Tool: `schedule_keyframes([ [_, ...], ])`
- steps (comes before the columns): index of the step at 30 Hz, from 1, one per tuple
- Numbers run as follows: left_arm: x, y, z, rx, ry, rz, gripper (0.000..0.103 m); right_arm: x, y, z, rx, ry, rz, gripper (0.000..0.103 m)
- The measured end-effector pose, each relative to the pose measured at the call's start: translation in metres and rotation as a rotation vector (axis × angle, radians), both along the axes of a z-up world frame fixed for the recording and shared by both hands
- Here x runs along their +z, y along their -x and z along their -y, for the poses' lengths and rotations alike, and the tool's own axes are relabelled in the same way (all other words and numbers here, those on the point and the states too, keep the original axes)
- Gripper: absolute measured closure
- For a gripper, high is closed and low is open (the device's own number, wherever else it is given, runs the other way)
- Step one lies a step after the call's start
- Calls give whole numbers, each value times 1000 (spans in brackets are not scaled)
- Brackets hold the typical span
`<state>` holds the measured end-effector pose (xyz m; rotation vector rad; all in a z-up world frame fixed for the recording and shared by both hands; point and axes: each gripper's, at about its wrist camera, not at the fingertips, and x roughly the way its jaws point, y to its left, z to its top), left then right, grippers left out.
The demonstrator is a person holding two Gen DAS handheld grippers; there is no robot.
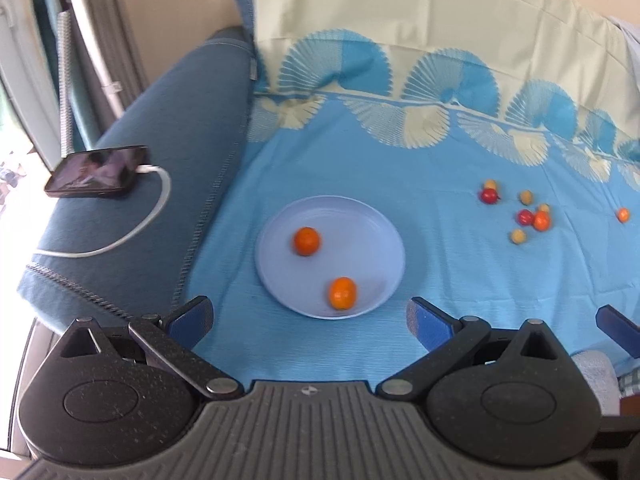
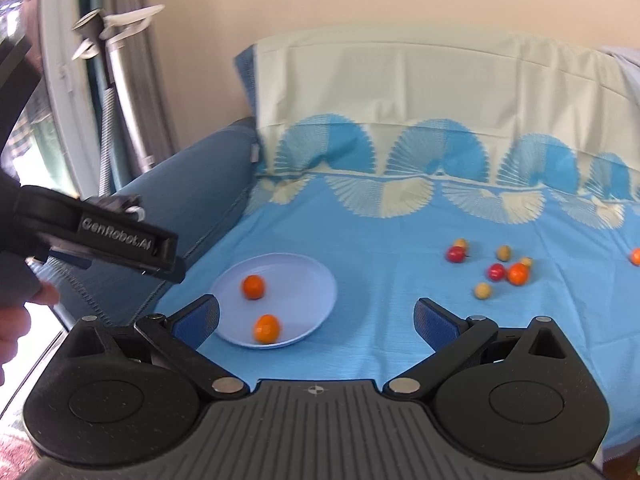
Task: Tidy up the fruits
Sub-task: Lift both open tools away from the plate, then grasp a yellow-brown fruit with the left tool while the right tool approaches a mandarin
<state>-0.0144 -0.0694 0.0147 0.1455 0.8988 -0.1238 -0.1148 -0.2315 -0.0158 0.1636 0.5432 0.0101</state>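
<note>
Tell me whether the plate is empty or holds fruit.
Not empty. The light blue plate holds two orange fruits, lying apart; both views show this. The other small fruits lie on the blue sheet.

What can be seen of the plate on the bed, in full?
The plate is round, shallow and pale lavender-blue, smooth like plastic, with a low raised rim. It lies flat on the blue sheet, near the darker blue blanket. Two orange fruits sit in it, apart: one toward the far left, the other by the near rim. Neither open gripper touches it; the remaining small fruits lie on the sheet to its right.
</note>
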Motion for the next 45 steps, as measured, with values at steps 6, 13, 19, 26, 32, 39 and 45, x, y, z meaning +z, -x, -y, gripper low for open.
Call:
schedule_keyframes([
  [6,-9,-8,39,-52,-16,-23,0,-8,2,40,-98,-26,-13,1],
  [13,-23,-25,85,-100,-35,-74,0,-16,1,95,-204,-24,-15,1],
  [19,-39,-37,135,-173,-43,-106,0,-20,5,166,-362,-15,-9,1],
  [26,-68,-67,213,-250,-42,-116,0,-31,-2,263,-535,20,-1,1],
  [32,-113,-109,278,-279,-45,-156,0,-52,-45,373,-679,102,4,1],
  [39,-172,-153,325,-292,-51,-177,0,-127,-133,513,-774,10,-39,1],
  [45,-213,-181,345,-310,-73,-169,0,-201,-201,581,-822,-99,-161,1],
])
